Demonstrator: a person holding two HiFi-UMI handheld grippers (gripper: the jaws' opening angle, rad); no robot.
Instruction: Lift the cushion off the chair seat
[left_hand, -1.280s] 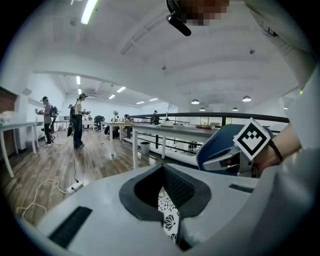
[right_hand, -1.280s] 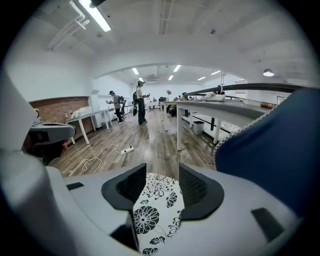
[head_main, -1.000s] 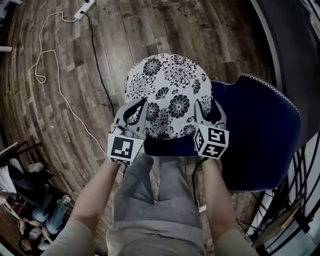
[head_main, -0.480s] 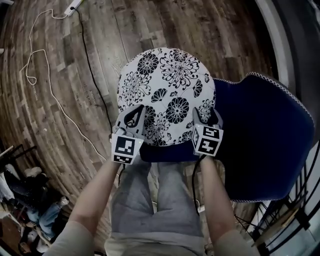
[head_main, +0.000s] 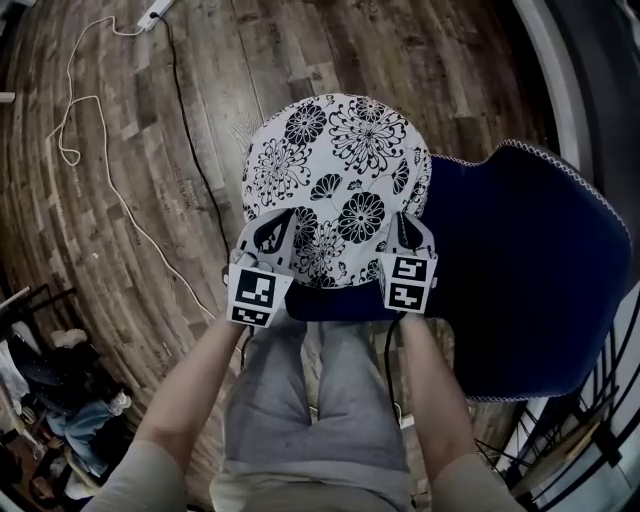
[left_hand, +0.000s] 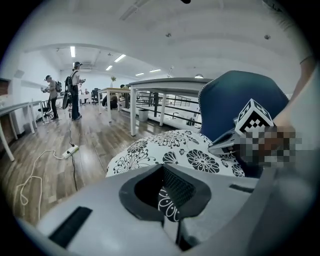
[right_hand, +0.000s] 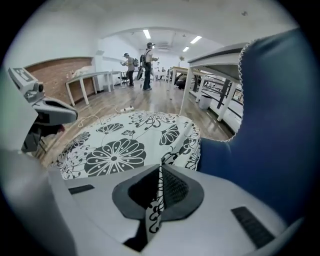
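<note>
A round white cushion (head_main: 335, 185) with black flower print lies on the seat of a dark blue chair (head_main: 520, 260). My left gripper (head_main: 272, 232) is at the cushion's near left edge and my right gripper (head_main: 410, 228) at its near right edge. In the left gripper view the left gripper (left_hand: 167, 199) is shut, with a fold of the cushion (left_hand: 170, 150) pinched between its pads. In the right gripper view the right gripper (right_hand: 159, 192) is shut on a thin fold of the cushion (right_hand: 120, 150). The blue chair back (right_hand: 270, 130) rises to the right.
A white cable (head_main: 90, 160), a black cable (head_main: 195, 150) and a power strip (head_main: 160, 12) lie on the wooden floor at the left. The person's grey trousers (head_main: 310, 400) are just below the chair. Black metal rails (head_main: 590, 420) stand at the lower right. Tables (left_hand: 150, 87) and standing people (left_hand: 75, 90) are far off.
Both grippers have sunk onto the cushion's near edge. Their jaws, open around the edge a second ago, are now closed on the fabric.
</note>
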